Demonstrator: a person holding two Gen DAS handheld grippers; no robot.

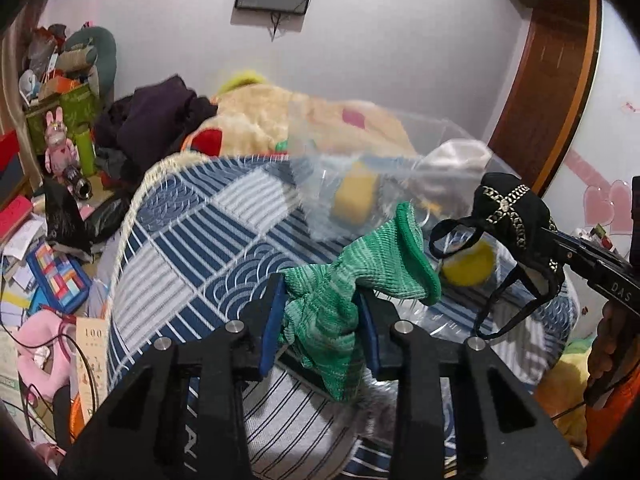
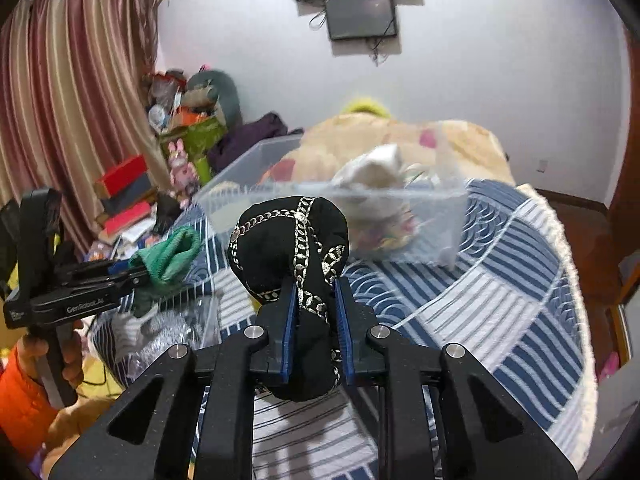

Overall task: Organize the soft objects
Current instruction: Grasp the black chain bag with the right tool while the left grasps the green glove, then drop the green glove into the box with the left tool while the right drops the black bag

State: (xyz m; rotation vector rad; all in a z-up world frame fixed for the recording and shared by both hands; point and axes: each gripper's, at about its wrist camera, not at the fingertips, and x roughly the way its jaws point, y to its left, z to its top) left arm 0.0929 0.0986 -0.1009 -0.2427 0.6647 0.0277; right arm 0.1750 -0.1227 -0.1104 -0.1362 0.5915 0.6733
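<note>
Left wrist: green sock [image 1: 352, 276] between left tongs [image 1: 320, 300].

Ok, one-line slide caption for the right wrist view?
Right gripper clamps a black chain-trimmed garment above the quilt; left gripper holds a green sock.

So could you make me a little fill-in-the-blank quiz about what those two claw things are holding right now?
1. The left gripper is shut on a knitted sock of the colour ____.
2. The right gripper is shut on a black pouch trimmed with silver ____.
3. The clear bin stands on the ____.
4. The curtain hangs on the ____ side of the right wrist view.

Missing words: green; chain; bed; left
</note>
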